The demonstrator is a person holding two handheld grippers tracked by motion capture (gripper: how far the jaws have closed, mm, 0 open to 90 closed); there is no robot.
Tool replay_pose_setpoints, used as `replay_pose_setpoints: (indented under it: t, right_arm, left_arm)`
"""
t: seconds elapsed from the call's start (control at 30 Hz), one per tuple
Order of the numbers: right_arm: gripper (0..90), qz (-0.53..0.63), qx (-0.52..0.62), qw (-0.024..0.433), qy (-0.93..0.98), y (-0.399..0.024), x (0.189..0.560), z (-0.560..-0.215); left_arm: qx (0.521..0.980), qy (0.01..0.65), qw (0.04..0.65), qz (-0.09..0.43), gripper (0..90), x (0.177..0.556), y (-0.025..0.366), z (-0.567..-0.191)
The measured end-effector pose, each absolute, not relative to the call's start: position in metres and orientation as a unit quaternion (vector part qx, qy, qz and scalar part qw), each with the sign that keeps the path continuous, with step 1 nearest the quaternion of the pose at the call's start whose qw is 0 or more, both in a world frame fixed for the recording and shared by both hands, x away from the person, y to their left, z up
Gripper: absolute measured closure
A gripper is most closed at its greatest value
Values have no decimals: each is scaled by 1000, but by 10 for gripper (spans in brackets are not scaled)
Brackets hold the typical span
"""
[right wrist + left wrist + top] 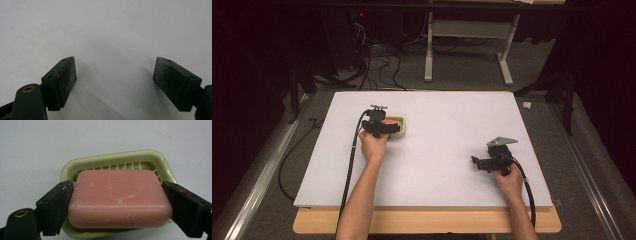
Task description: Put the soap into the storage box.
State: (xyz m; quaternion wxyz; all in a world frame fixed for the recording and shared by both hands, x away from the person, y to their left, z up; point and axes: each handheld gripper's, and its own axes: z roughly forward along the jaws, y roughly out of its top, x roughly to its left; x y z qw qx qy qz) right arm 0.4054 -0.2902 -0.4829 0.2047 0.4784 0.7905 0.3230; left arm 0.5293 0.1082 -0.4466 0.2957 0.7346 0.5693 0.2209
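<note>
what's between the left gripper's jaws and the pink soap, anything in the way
Nothing visible. In the left gripper view the left gripper has its jaws on either end of the pink soap, apparently touching it, as it lies in the cream soap dish. The dish rim sits lower than the jaws.

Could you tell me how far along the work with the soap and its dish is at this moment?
Done: the left gripper has reached the pink soap, a jaw at each end. In hand: the soap sits over the cream dish; whether it is being lifted or set down is unclear. Left: finishing that move. The right gripper waits open above the white table.
</note>
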Motion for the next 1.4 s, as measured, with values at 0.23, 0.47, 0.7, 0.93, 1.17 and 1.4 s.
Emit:
replay_pose_setpoints:
  t: [0.23,0.47,0.7,0.93,1.17,1.4]
  right_arm:
    - [193,323,478,205,791,-290,405,-483]
    - [192,323,478,205,791,-290,405,-483]
    - [192,323,479,204,790,-290,405,-483]
    - [192,323,480,204,790,-290,405,-483]
    - [192,323,480,205,790,-290,405,-483]
    - [192,323,480,204,790,-290,405,-483]
  left_arm:
    - [736,562,303,225,132,526,109,-442]
    - [742,546,316,227,128,518,111,-432]
    - [751,531,319,227,129,511,111,-425]
    - [760,513,323,233,136,501,114,-418]
    - [758,507,334,237,143,492,122,-412]
    - [760,496,343,242,146,480,128,-407]
